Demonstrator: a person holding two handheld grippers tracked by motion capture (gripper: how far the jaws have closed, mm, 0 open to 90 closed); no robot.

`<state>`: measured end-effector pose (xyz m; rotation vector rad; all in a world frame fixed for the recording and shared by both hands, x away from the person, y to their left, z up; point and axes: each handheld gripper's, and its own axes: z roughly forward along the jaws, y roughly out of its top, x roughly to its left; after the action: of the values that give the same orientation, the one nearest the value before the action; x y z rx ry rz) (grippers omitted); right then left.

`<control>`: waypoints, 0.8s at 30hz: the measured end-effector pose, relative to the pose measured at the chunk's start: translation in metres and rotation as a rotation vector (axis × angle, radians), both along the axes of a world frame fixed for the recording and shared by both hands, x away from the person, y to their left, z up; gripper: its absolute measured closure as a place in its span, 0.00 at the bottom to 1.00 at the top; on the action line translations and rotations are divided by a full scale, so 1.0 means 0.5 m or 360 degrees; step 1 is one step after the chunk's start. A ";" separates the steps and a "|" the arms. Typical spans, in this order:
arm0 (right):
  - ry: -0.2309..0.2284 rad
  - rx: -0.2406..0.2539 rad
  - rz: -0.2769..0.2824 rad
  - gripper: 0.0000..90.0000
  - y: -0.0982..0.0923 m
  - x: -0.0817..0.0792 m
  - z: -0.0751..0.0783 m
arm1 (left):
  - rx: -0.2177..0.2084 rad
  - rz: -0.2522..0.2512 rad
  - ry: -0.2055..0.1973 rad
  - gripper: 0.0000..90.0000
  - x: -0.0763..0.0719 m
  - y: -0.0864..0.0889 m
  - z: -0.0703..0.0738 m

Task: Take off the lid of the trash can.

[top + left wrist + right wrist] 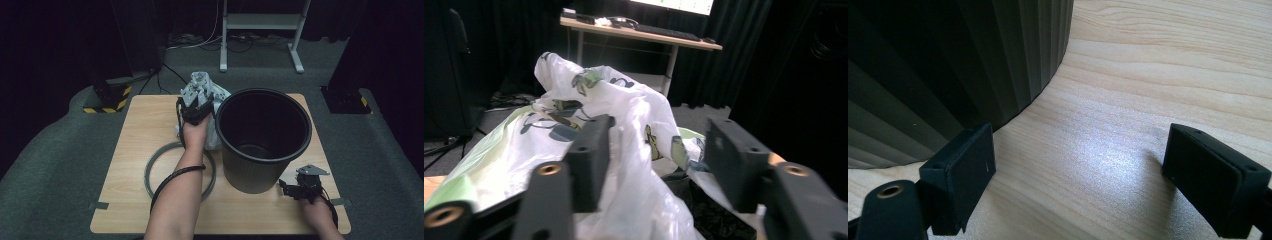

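A black ribbed bin [250, 172] stands upright and empty on the wooden table [145, 115]. A crumpled white plastic bag [202, 85] with green print lies at the bin's back left. My left gripper [193, 106] reaches into it. In the left gripper view the bag [589, 90] bulges up between the jaws of the left gripper [659, 145], which stand wide apart, open around the film. My right gripper [291, 188] rests low by the bin's front right base. It [1078, 155] is open over bare wood, and the bin's wall [948, 60] is just beside its left jaw.
A grey ring [150, 170] lies flat on the table left of the bin, under the left forearm. Around the table are grey carpet, a white stand [260, 22] at the back and black posts with hazard tape [107, 100].
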<state>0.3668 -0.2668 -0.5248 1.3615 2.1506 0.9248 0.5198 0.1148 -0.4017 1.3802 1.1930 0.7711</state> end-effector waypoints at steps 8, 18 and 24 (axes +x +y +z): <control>0.0008 0.0004 -0.0012 0.14 0.002 0.002 0.000 | 0.0016 -0.0040 -0.0033 0.32 -0.028 0.012 0.016; 0.0010 0.0001 -0.0017 0.14 0.003 0.003 0.000 | 0.0018 -0.0093 0.0057 0.47 -0.039 0.009 0.027; 0.0009 0.0001 -0.0016 0.14 0.002 0.003 0.000 | 0.0082 -0.0119 0.0210 0.53 -0.027 -0.006 0.001</control>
<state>0.3685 -0.2657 -0.5247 1.3752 2.1461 0.9190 0.5064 0.1116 -0.4010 1.5294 1.2230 0.6705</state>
